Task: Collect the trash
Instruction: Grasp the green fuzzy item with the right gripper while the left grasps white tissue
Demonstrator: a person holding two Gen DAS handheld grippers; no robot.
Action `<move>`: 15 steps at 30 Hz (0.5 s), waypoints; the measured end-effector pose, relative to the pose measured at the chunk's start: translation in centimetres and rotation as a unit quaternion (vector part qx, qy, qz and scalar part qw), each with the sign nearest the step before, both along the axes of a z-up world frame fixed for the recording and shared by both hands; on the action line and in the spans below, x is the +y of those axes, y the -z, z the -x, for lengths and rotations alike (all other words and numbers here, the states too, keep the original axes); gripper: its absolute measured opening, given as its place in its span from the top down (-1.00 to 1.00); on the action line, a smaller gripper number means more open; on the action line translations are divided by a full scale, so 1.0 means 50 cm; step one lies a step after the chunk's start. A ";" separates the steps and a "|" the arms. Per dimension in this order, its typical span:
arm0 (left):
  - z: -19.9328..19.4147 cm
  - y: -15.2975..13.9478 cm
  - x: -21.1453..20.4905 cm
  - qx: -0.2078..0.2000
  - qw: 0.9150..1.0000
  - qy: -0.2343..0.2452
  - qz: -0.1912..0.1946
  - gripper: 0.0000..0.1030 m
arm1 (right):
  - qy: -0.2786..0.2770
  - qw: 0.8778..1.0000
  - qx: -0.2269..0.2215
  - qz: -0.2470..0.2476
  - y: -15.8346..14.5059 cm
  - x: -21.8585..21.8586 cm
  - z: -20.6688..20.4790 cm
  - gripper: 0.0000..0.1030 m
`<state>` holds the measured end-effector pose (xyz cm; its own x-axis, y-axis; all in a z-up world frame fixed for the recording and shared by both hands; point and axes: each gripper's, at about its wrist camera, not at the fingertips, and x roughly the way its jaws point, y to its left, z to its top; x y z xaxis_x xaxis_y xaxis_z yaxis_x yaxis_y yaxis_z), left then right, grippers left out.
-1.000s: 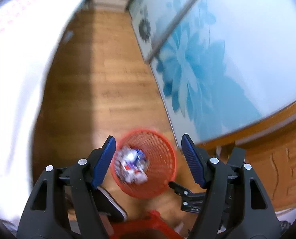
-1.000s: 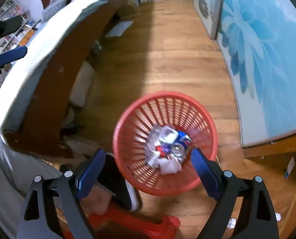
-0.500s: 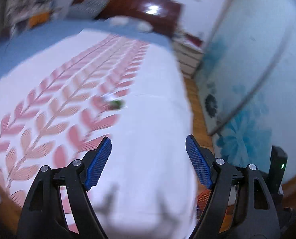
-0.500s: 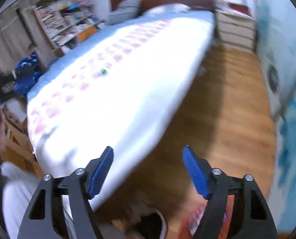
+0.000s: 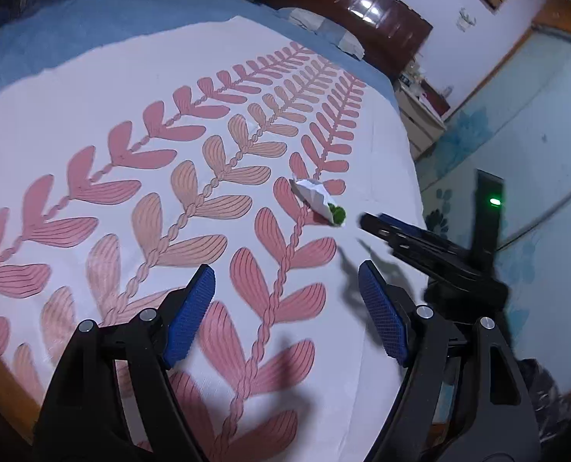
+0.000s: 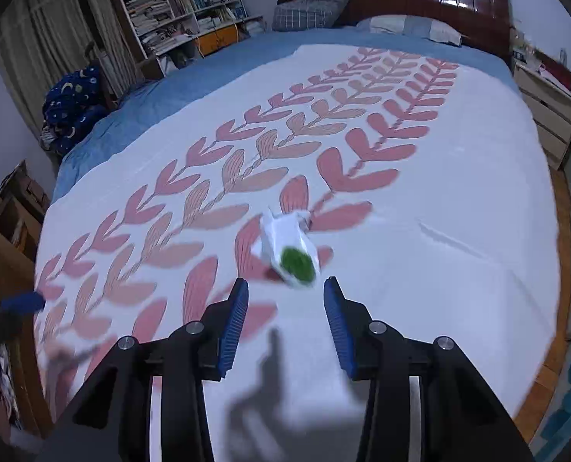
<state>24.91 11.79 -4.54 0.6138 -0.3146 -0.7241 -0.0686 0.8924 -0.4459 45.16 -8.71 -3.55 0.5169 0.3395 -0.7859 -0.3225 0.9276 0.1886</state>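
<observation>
Right wrist view: the right gripper [image 6: 285,304] has just been narrowing its jaws, which stand half apart and empty, the crumpled white wrapper [image 6: 289,248] lying on the leaf-patterned bedspread [image 6: 439,250] just beyond its tips. Over the same bedspread the left gripper [image 5: 285,300] hangs wide apart, holding nothing. No writing on the wrapper is legible.

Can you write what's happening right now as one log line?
phase: reaching for trash | target: crumpled white wrapper on bed | right gripper: closing, nothing between jaws | left gripper: open, empty

a crumpled white wrapper [image 6: 289,248] with a green patch at its near end lies on the leaf-print bedspread [image 6: 439,269], long axis running 11 to 5 o'clock.
</observation>
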 end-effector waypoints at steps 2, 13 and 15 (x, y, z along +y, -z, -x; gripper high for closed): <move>-0.018 0.010 0.001 0.008 1.000 0.000 0.010 -0.49 | -0.002 1.000 0.006 0.014 0.020 0.029 -0.030 0.20; -0.158 0.073 -0.002 0.044 0.993 0.002 0.112 -0.49 | -0.007 0.998 0.057 0.016 0.119 0.044 -0.083 0.60; -0.179 0.078 -0.019 0.046 0.993 0.012 0.110 -0.49 | -0.009 0.998 0.057 0.006 0.123 0.037 -0.083 0.60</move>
